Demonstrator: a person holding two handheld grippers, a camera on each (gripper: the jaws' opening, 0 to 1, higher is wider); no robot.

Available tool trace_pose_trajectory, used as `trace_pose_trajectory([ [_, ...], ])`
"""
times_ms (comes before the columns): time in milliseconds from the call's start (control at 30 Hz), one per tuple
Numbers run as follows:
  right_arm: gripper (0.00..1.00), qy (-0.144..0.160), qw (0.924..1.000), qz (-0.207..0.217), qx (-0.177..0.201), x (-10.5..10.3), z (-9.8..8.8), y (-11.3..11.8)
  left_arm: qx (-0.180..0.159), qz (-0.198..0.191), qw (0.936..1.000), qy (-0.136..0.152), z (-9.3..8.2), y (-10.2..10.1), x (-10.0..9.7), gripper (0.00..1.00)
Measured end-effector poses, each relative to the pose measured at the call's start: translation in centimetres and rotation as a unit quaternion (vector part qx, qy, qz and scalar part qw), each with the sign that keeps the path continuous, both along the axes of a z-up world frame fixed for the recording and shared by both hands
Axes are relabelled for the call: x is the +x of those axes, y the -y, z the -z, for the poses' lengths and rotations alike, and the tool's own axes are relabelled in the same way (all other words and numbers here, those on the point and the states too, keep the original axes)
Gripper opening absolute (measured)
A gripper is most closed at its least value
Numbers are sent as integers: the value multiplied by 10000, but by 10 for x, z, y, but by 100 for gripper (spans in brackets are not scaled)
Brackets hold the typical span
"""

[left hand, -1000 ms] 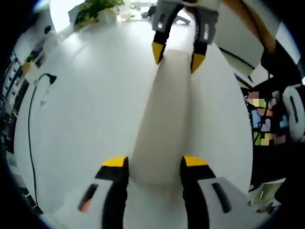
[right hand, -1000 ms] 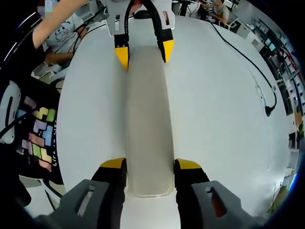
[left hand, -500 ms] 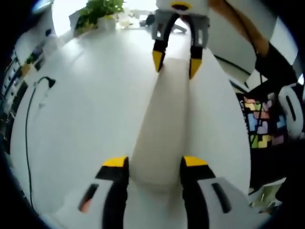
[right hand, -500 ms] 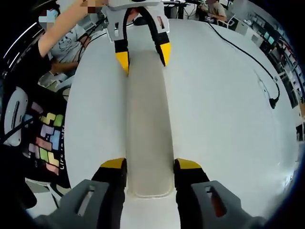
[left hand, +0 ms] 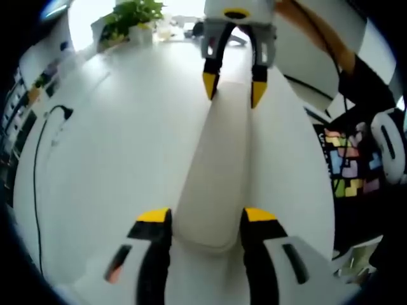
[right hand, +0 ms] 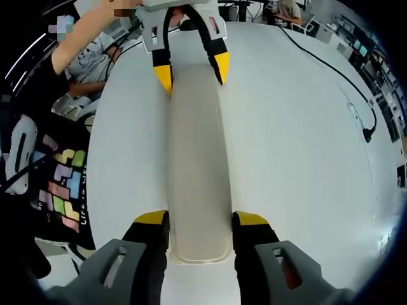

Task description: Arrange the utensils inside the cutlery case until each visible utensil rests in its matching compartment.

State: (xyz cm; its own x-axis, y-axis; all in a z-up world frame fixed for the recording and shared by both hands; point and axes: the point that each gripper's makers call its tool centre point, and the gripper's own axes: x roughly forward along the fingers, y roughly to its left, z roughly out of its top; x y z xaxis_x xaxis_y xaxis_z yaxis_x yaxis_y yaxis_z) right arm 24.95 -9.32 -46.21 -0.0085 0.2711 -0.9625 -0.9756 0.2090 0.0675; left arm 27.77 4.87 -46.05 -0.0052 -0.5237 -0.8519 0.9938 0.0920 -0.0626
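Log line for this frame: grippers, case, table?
left gripper: shut on cutlery case end | right gripper: shut on opposite end | case: closed, above white table

Cutlery case (left hand: 219,171) looks like smooth matt plastic, off-white/beige, soft sheen on the lid. Bench (left hand: 121,159) is smooth white w/ a slightly glossy glare. Both tongs, left (left hand: 206,219) & right (right hand: 192,222), look like matt black + grey plastic w/ yellow tips. Cable (left hand: 38,159) on the bench = black, rubbery-looking.

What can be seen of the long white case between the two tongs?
The cutlery case is long, narrow and off-white, with rounded ends and a smooth, matte, plastic-looking closed top. It lies flat on the white table. The right tongs straddle one end, the left tongs the other.
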Motion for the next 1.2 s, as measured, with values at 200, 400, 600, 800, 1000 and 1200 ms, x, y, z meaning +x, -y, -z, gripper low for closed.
trace_pose_trajectory([
  [200, 41, 247, 9984, 7, -505, 1, 2, -1, -111, -254, 9990, -354, 6, -4, -1, 46],
  [400, 41, 470, 9980, 40, -410, 11, -2, -4, -476, -415, 9962, -602, 3, -3, 1, 46],
  [600, 40, 570, 9978, -101, -336, 12, -5, -16, -569, -352, 9957, -647, 3, -2, -1, 46],
  [800, 39, 697, 9970, -263, -193, 13, -10, -36, -548, -275, 9966, -555, 5, -1, -5, 46],
  [1000, 36, 848, 9956, -379, 86, 17, -20, -67, -470, -241, 9979, -387, 6, -1, -5, 47],
  [1200, 33, 968, 9929, -519, 446, 18, -20, -99, -588, -278, 9974, -321, 5, -2, -3, 47],
])
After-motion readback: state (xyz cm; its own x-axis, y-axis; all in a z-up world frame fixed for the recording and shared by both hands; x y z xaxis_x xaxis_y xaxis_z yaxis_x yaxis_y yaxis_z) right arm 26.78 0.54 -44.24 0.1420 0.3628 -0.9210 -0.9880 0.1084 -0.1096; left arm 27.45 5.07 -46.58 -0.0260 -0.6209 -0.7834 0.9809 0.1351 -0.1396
